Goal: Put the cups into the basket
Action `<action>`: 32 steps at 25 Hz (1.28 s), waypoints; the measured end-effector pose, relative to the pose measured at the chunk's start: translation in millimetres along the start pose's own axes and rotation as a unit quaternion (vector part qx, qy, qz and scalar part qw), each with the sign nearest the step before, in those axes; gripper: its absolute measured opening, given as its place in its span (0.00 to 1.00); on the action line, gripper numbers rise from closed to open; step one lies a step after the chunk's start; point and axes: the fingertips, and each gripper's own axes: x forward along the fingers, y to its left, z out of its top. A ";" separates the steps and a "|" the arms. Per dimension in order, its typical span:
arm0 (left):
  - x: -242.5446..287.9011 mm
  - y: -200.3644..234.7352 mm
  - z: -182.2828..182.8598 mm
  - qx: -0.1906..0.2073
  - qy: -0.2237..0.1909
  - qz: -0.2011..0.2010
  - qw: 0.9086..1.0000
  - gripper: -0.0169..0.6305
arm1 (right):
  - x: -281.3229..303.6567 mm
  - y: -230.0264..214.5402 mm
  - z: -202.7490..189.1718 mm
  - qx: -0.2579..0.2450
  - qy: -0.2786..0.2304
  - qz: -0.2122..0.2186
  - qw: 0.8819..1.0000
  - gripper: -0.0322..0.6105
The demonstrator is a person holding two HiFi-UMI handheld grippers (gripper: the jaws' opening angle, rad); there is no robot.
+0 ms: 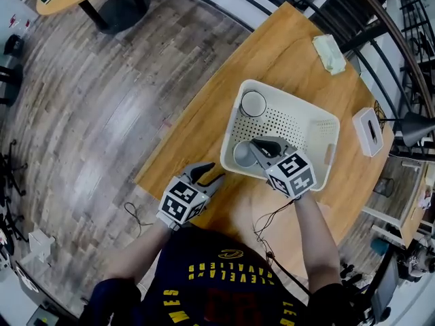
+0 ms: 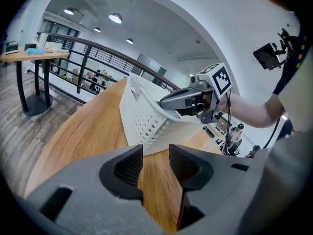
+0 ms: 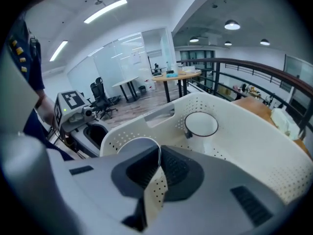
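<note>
The right gripper reaches into the white basket, its jaws pinched on the rim of the grey cup, which is inside the basket's near corner. A white cup stands in the far corner. The left gripper hovers over the wooden table just beside the basket, jaws apart with nothing between them

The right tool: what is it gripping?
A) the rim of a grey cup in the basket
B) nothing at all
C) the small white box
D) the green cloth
A: in the right gripper view the right tool has its jaws closed on the wall of the grey cup, which sits within the white basket.
</note>
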 end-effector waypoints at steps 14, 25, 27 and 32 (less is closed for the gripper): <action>-0.4 15.1 -2.7 -0.013 0.006 0.011 1.000 0.27 | 30.9 20.0 -0.3 -0.122 0.048 0.089 0.987 0.09; 2.4 17.1 -2.0 -0.021 0.011 0.015 1.000 0.27 | 45.8 17.2 -7.7 -0.102 0.040 0.114 0.987 0.09; 2.0 16.8 -3.0 -0.020 0.014 0.016 1.000 0.27 | 46.6 17.6 -7.3 -0.097 0.037 0.115 0.988 0.09; 2.6 13.6 -2.7 -0.017 0.014 0.015 1.000 0.27 | 46.9 18.7 -15.1 -0.103 0.049 0.115 0.987 0.14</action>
